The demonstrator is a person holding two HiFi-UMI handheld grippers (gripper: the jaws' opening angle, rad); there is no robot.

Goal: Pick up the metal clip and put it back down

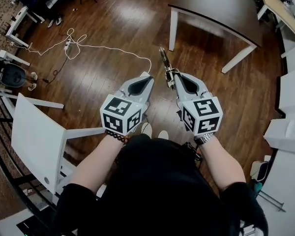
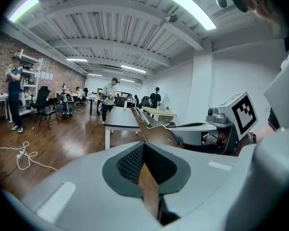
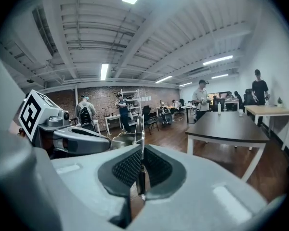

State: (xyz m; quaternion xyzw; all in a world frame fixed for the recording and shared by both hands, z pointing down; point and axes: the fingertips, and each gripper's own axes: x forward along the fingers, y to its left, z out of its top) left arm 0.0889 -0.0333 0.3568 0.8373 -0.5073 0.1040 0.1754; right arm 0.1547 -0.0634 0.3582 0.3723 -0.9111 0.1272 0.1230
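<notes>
Holding the metal clip [image 1: 164, 60] pinched in our right gripper [image 1: 174, 77]; it juts ahead of the tips, high off the floor. Left gripper [image 1: 146, 76], just beside, pressed together, empty. Pick-up looks done; setting down remains.

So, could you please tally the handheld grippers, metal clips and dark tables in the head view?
Grippers: 2 (left gripper, right gripper)
Metal clip: 1
Dark table: 1
Total: 4
</notes>
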